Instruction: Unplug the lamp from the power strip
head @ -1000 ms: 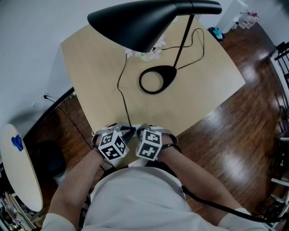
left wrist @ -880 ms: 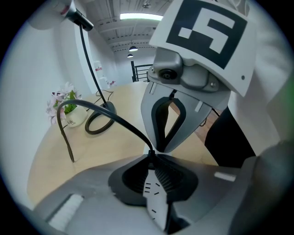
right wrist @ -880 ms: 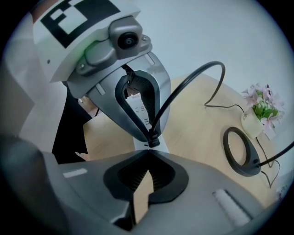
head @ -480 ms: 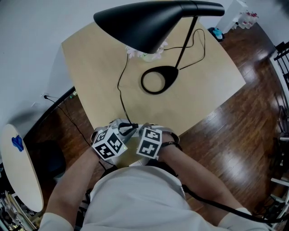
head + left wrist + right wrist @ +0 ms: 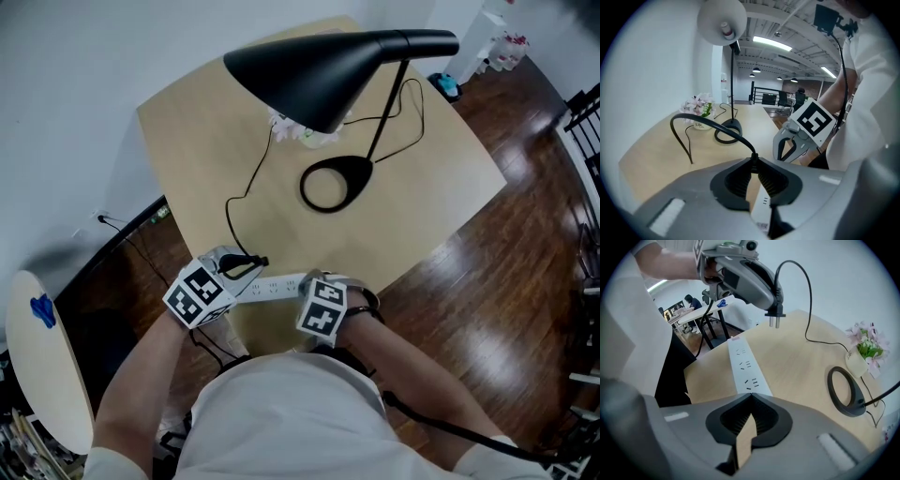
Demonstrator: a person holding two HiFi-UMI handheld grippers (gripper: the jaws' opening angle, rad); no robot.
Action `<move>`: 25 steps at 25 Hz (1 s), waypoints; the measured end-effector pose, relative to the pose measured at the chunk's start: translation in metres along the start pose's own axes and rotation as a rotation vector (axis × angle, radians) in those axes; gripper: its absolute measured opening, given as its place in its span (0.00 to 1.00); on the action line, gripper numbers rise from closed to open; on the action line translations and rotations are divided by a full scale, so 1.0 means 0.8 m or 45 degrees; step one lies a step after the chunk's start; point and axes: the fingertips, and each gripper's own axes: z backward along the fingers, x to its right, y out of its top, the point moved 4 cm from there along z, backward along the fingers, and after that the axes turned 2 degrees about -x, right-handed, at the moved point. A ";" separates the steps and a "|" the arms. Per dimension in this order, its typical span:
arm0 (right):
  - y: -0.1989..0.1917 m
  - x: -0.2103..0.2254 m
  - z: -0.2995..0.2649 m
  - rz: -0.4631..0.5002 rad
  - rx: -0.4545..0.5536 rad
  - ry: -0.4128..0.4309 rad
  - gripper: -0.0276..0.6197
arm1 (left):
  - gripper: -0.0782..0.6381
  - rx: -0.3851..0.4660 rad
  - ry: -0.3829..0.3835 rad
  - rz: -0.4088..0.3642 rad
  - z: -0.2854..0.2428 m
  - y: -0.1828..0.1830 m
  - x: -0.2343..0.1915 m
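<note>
The black lamp point(image 5: 319, 61) stands on the wooden table point(image 5: 187, 141) on its ring base point(image 5: 335, 183). Its black cord point(image 5: 246, 187) runs to my left gripper point(image 5: 251, 263), which is shut on the lamp plug point(image 5: 774, 314). The plug hangs free in the air, both prongs bare, above the white power strip point(image 5: 744, 366). The strip point(image 5: 277, 284) lies along the table's near edge between the two grippers. My right gripper point(image 5: 314, 279) is shut, its tips resting on the strip's near end point(image 5: 751, 395).
A small white pot of pink flowers point(image 5: 298, 131) sits under the lamp shade. The table's near edge drops to dark wood floor point(image 5: 441, 281). A round white table point(image 5: 42, 366) stands at the left, and a cable point(image 5: 122, 230) runs along the wall.
The plug has come out of the power strip. My left gripper moved left and up with it, uncovering the strip. The right gripper stayed on the strip's end.
</note>
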 end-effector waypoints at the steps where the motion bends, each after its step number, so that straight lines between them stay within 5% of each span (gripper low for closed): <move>1: 0.000 0.000 0.001 -0.004 0.005 -0.012 0.04 | 0.18 0.005 0.006 0.025 0.004 -0.003 -0.006; 10: -0.004 -0.002 0.008 -0.137 0.063 -0.066 0.04 | 0.18 -0.037 0.008 0.176 0.015 -0.047 -0.052; 17: -0.003 -0.018 0.078 -0.519 0.455 -0.206 0.05 | 0.18 -0.126 -0.030 0.251 -0.005 -0.097 -0.081; 25: -0.026 -0.104 0.138 -0.885 0.575 -0.313 0.05 | 0.19 -0.148 -0.137 0.363 -0.026 -0.126 -0.100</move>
